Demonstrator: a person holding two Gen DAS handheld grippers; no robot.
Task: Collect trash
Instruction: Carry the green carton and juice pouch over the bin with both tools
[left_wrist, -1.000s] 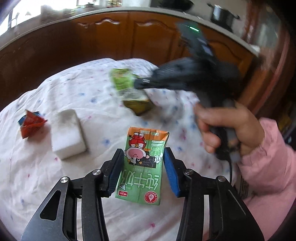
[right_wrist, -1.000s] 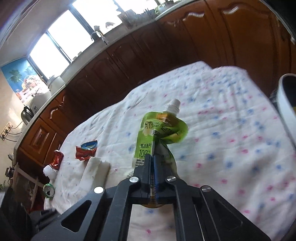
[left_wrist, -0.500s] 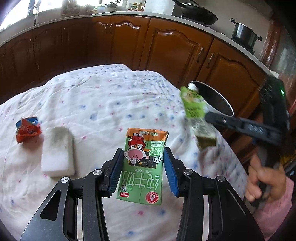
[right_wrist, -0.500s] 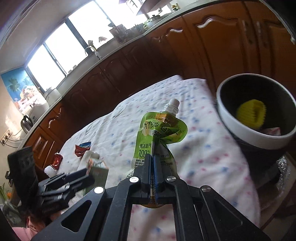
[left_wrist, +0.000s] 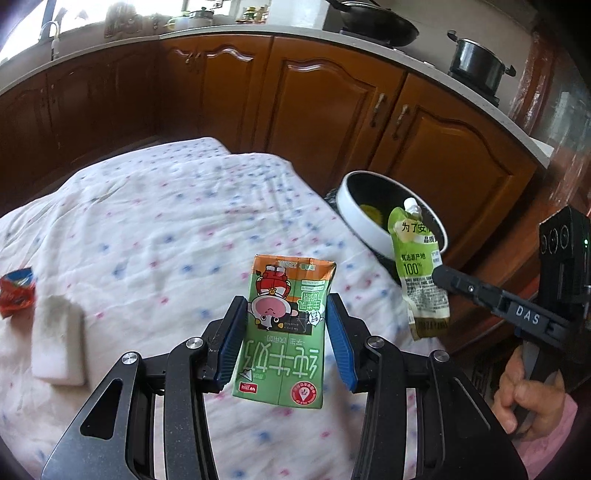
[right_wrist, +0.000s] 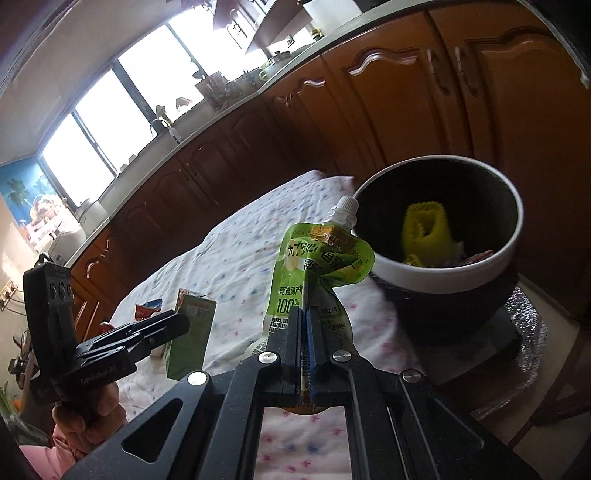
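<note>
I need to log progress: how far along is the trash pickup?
Partly done: the bin already holds some trash. In hand: the right gripper has the green pouch, the left gripper has the milk carton. Left on the cloth: red wrapper and white block.

Sitting near the table's (left_wrist: 155, 229) left edge: sponge (left_wrist: 57, 345), with wrapper (left_wrist: 16, 297) just behind it. Standing off the right edge: bin (right_wrist: 443, 266), scrubber (right_wrist: 424, 230) inside.

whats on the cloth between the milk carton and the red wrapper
A white sponge block lies between the milk carton and the red wrapper, clear in the left wrist view.
</note>
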